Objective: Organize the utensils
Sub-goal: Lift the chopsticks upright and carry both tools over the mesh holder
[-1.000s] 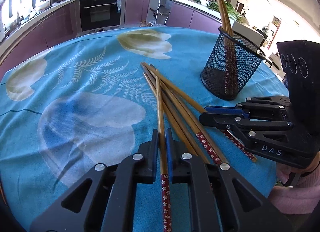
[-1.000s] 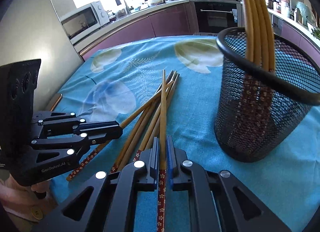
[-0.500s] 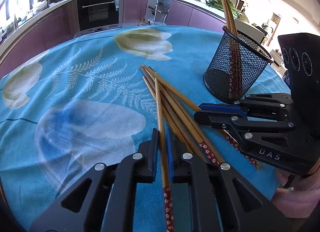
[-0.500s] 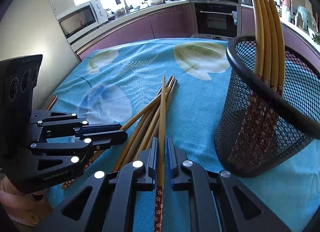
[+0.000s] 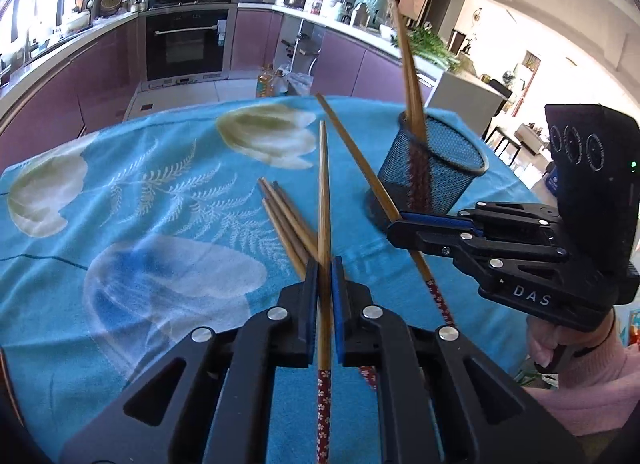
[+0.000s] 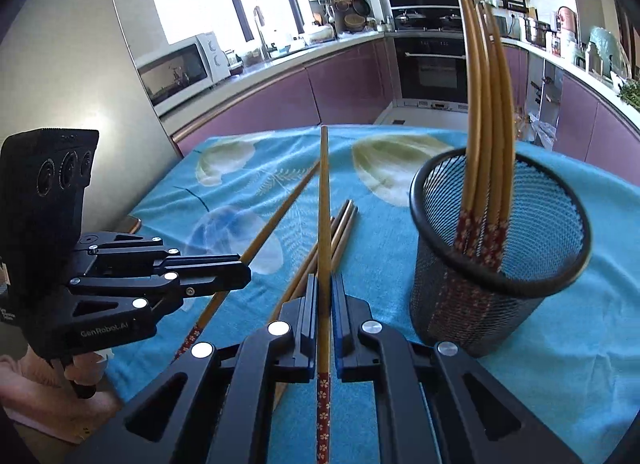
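At the left, the left tongs point(image 5: 325, 276) are clamped tight on one bamboo chopstick with a red flowered handle point(image 5: 323, 199); its bare tip points up and away over the table with the blue flower-printed cloth point(image 5: 120, 191), clear of the cloth. In the right wrist view the same left tongs point(image 6: 236, 278) appear at the left edge, a hand gripping their handle below.

Just right of that raised stick, the few remaining brown bamboo chopsticks point(image 5: 286, 219) lie in a loose bundle flat on the cloth, between the two tools.

Further right, the right tongs point(image 5: 394, 223) are closed on a second bamboo chopstick with a red flowered end point(image 5: 352, 147), which slants upward to the left, its patterned end hanging below the jaws. A hand in a pink sleeve point(image 5: 592, 380) holds this tool.

At the far right stands the black wire-mesh cylindrical holder point(image 6: 500, 256), upright on the cloth, just beside the right tongs. Several matching chopsticks point(image 6: 486, 103) already stand in it, patterned ends down, leaning against its rim.
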A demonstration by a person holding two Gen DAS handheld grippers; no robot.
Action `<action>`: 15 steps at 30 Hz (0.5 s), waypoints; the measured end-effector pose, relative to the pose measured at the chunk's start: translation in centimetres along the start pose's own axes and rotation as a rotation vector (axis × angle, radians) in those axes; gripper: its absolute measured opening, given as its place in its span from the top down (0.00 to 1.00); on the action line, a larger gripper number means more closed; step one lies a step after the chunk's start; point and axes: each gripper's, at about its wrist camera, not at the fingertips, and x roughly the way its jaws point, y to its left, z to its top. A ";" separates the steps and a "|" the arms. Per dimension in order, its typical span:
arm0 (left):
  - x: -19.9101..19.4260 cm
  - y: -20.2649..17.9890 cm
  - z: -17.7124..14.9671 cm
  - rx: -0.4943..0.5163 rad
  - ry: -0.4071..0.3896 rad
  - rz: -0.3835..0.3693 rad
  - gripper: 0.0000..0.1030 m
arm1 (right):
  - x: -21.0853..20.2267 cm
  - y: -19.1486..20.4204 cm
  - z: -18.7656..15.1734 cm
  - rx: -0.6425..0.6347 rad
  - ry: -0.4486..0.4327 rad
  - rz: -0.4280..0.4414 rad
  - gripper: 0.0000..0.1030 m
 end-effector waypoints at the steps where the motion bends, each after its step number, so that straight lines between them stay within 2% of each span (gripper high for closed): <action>1: -0.4 -0.1 0.2 0.002 -0.010 -0.010 0.93 | -0.4 0.0 0.1 -0.003 -0.010 0.000 0.94; 15: -5.6 -1.8 2.1 0.027 -0.128 -0.133 0.93 | -5.6 -1.2 0.6 0.018 -0.140 -0.013 0.94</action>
